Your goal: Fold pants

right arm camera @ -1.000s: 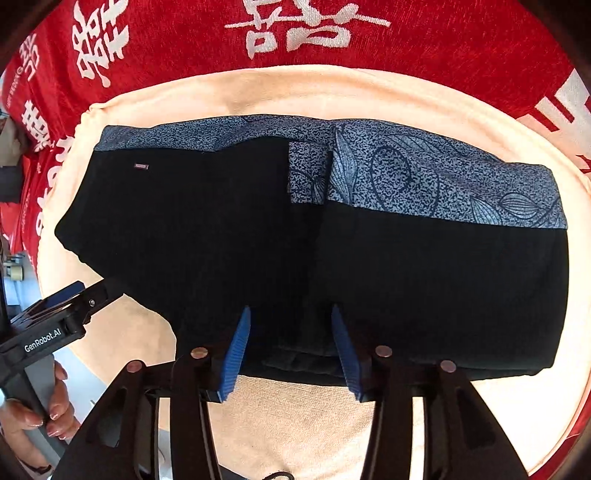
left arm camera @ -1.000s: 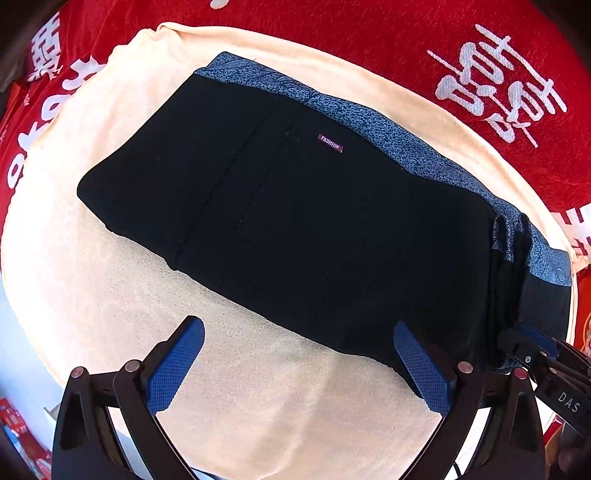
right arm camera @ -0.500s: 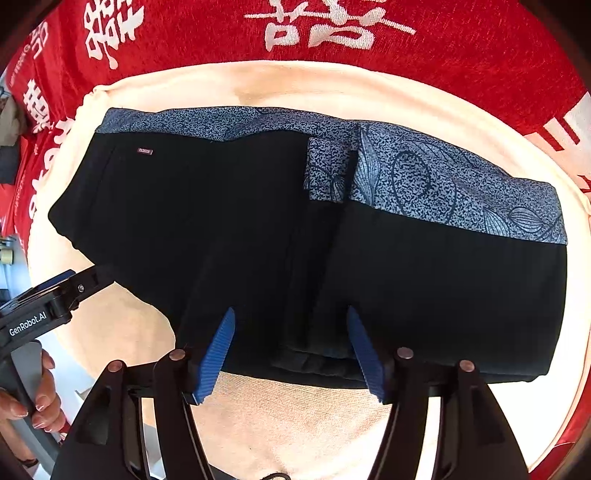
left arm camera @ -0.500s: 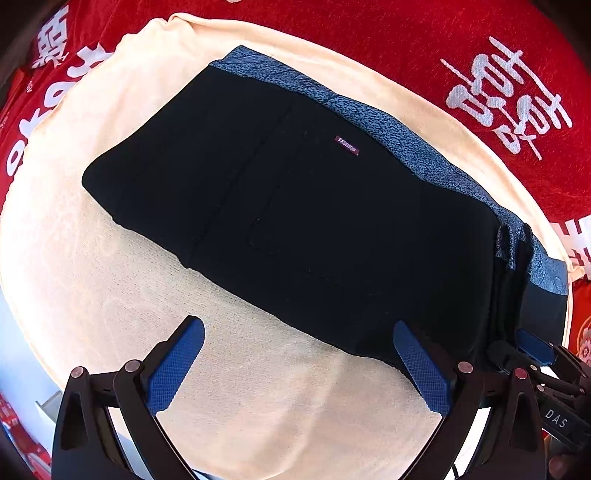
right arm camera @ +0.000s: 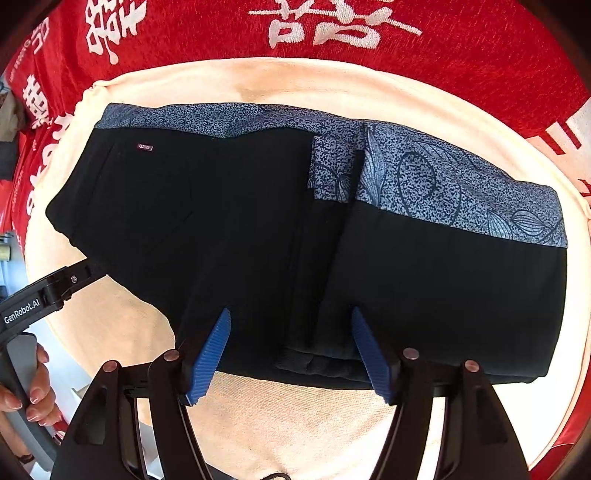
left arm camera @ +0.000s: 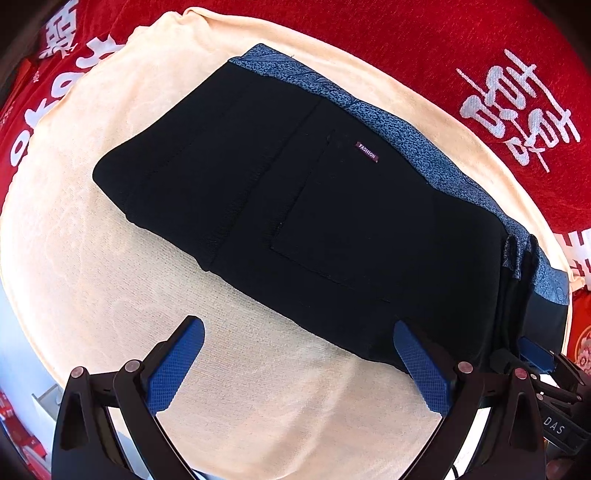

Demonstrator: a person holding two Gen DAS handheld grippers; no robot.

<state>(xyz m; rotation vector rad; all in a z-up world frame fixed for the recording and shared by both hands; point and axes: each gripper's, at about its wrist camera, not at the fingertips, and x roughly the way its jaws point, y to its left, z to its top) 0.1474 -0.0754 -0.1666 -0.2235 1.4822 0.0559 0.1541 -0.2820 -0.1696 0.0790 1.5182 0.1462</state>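
Note:
The black pants [left arm camera: 295, 206] with a blue patterned waistband lie folded on a cream towel [left arm camera: 110, 295]; they also show in the right wrist view [right arm camera: 240, 229]. A folded flap [right arm camera: 454, 280] lies over their right part. My left gripper [left arm camera: 295, 332] is open and empty above the towel at the pants' near edge. My right gripper [right arm camera: 291, 317] is open over the near edge of the pants, holding nothing. The left gripper's body [right arm camera: 40, 299] shows at the left of the right wrist view.
A red cloth with white characters [left arm camera: 480, 74] surrounds the towel [right arm camera: 314, 424] and fills the far side [right arm camera: 332, 29]. The right gripper's body [left arm camera: 546, 387] sits at the pants' right end. A hand [right arm camera: 33, 391] holds the left gripper.
The right gripper's jaws have opened wider over the pants' near edge. The left gripper has shifted slightly, so the pants sit further right in its view.

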